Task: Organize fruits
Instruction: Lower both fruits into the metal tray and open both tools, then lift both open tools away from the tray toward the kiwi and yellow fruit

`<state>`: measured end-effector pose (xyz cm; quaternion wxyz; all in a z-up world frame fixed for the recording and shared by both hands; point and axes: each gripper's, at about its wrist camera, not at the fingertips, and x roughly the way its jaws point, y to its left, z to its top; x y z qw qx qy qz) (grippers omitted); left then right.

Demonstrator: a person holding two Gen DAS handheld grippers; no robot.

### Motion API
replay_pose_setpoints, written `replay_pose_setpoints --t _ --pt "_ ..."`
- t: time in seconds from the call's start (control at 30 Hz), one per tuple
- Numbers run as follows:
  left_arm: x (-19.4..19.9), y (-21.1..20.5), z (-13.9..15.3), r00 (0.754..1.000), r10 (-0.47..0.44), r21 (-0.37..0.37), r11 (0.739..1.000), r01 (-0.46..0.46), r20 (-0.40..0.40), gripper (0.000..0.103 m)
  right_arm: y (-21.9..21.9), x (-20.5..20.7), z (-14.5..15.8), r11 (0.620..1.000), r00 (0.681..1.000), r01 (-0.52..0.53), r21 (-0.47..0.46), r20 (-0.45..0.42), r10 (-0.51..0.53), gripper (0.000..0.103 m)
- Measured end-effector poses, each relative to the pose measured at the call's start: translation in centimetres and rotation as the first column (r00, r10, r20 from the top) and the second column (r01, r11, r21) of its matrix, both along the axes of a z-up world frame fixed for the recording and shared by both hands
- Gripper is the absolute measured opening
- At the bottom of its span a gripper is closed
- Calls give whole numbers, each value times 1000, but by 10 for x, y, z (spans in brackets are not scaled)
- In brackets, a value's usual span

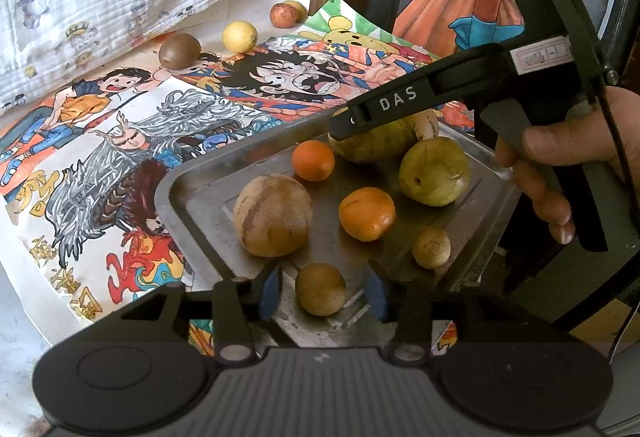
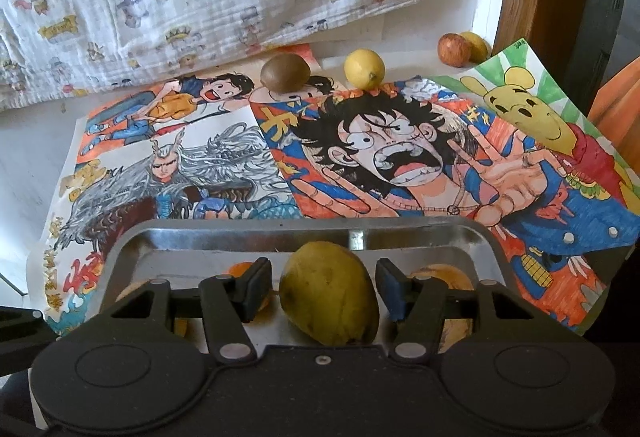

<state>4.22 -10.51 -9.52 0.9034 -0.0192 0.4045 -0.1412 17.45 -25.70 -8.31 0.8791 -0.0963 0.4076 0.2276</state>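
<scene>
Right wrist view: my right gripper (image 2: 324, 289) is spread around a green mango (image 2: 329, 293) (pads not touching) low in frame, over the metal tray (image 2: 476, 237). Left gripper (image 1: 323, 291) gapes around a small brown fruit (image 1: 320, 289). Lemon (image 2: 365, 69) sits upper centre.

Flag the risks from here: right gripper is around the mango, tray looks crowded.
1. The right gripper straddles the mango with gaps on both sides; closing off-centre on the rounded skin could squirt it out.
2. The metal tray holds loose round fruit such as the orange beside the mango, so a nudge may roll them.
3. The left gripper sits open around a small brown fruit, near the right hand.
</scene>
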Motion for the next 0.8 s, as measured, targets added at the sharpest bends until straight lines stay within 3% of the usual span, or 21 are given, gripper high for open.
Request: replay_pose_setpoints --t 0.13,0.2,0.37,0.4,0.8 --pt "-3 2 5 1000 6 -2 1000 -6 15 64 -2 -4 8 1000 1000 1 20 14 -2 74" --pt "-6 4 10 999 12 -7 1000 -12 35 82 -3 -7 13 999 1000 0 33 20 0 82" --pt "-12 7 22 997 15 -19 1000 -14 76 96 -5 -17 31 997 999 -5 74 51 1 97" --pt "-12 8 24 997 17 -23 1000 -15 80 98 -6 -19 35 996 999 -5 88 54 0 102" --pt "-15 24 40 990 71 -41 997 -66 124 102 -19 -51 75 978 995 3 207 100 -24 103"
